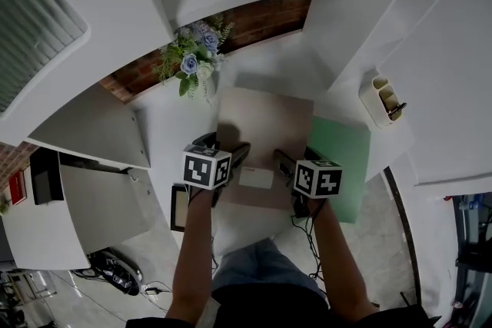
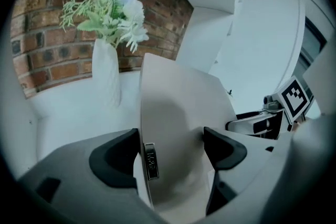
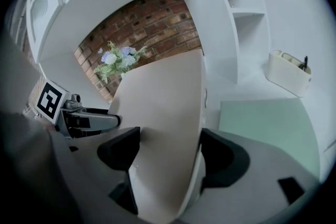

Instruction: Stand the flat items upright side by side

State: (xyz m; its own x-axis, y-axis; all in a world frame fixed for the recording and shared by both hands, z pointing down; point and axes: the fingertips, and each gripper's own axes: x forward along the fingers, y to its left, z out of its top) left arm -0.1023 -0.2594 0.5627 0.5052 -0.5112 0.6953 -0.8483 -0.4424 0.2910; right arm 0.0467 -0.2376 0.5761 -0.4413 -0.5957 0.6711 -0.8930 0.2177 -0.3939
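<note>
Beige folder (image 1: 265, 123) between both tongs (image 2: 170, 147) (image 3: 167, 149) (clamped).

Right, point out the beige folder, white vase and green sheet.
beige folder (image 1: 265, 123), head view, its top cover.
white vase (image 2: 105, 78), left gripper view, its body.
green sheet (image 3: 268, 123), right gripper view, its flat face.
</note>
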